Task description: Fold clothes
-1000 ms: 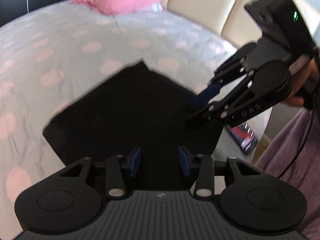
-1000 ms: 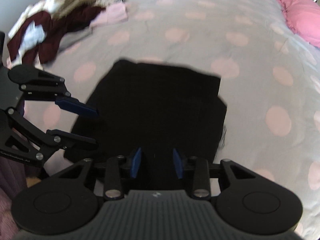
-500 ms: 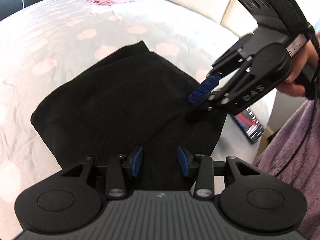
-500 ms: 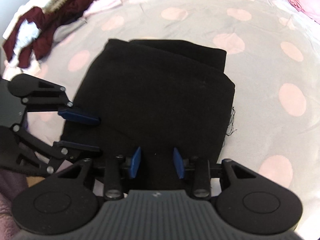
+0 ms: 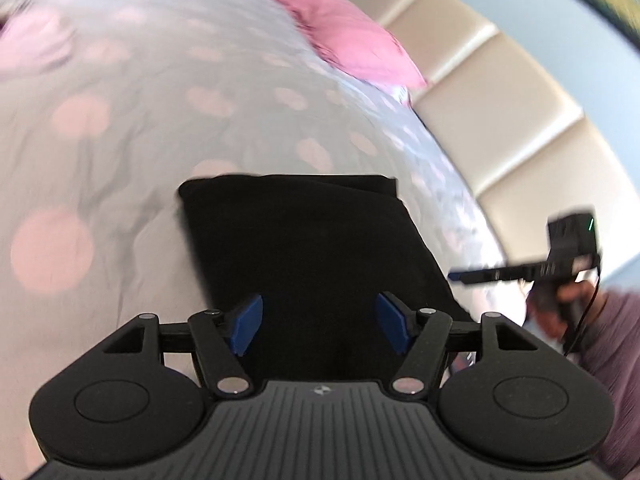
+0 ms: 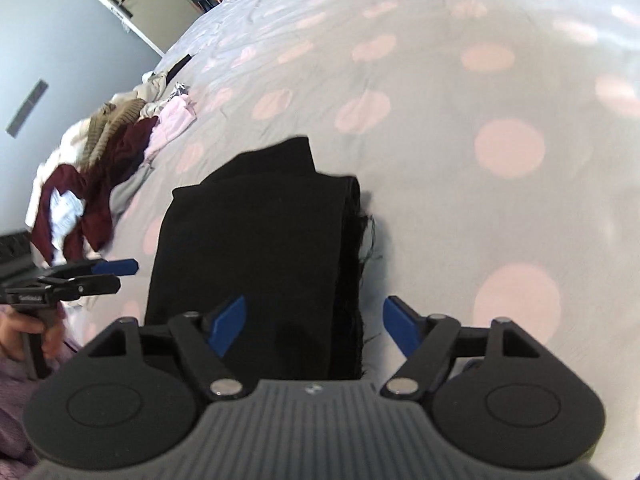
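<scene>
A black garment lies folded into a compact rectangle on the grey bedspread with pink dots. It also shows in the right wrist view, with loose threads at its right edge. My left gripper is open and empty, just above the garment's near edge. My right gripper is open and empty, over the garment's near right edge. Each gripper shows in the other's view, held off to the side of the garment: the right one, the left one.
A pile of unfolded clothes, maroon, white, beige and pink, lies on the bed's far left. A pink pillow rests near the cream padded headboard. The person's purple sleeve is at right.
Both grippers have opened wider and drawn apart to opposite sides of the garment. The views have swung and tilted; the garment now lies as a narrower folded rectangle.
</scene>
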A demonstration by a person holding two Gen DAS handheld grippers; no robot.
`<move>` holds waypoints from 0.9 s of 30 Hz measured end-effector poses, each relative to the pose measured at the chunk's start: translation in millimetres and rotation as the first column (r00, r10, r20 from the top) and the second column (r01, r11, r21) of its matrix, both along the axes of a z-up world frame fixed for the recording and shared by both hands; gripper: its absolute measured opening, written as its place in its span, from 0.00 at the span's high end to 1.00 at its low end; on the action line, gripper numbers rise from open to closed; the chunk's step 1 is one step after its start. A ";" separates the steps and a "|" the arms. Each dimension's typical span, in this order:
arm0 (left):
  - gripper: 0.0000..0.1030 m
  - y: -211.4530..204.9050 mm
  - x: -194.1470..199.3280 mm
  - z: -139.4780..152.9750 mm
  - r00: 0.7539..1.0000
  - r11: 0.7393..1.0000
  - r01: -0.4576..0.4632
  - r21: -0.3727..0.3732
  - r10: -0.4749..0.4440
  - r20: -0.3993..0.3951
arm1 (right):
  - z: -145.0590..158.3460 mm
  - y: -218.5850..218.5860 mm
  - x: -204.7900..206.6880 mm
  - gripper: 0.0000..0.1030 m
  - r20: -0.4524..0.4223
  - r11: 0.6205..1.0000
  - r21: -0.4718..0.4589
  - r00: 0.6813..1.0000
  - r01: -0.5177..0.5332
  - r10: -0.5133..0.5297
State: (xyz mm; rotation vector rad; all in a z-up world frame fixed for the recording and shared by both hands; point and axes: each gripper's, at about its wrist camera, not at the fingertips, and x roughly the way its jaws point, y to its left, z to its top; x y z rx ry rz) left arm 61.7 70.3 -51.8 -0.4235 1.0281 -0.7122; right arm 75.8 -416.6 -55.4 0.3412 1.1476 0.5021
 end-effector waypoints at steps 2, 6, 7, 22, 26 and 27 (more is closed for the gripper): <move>0.37 7.4 1.0 -14.8 0.999 0.999 -0.023 -0.036 0.022 -0.036 | -12.2 -1.5 2.3 0.21 -0.031 1.000 0.024 0.999 0.010 -0.009; 0.37 15.7 5.1 -45.2 0.993 0.995 -0.056 -0.088 0.047 -0.108 | -31.6 2.3 7.4 0.21 -0.089 0.998 0.055 0.996 0.024 -0.019; 0.37 14.9 6.1 -50.6 0.992 0.995 -0.053 -0.089 0.042 -0.118 | -36.4 3.2 8.5 0.21 -0.105 0.998 0.064 0.994 0.025 -0.018; 0.26 8.2 20.6 -98.1 0.982 0.967 -0.073 -0.243 0.026 -0.188 | -93.2 4.9 26.9 0.05 -0.196 0.951 0.305 0.981 0.058 0.003; 0.26 4.3 23.6 -98.2 0.982 0.968 -0.064 -0.242 0.018 -0.188 | -97.5 15.9 38.8 0.11 -0.191 0.939 0.343 0.981 0.024 0.045; 0.26 3.3 23.9 -98.3 0.982 0.968 -0.063 -0.242 0.017 -0.187 | -98.7 19.9 41.7 0.16 -0.194 0.935 0.355 0.979 0.019 0.054</move>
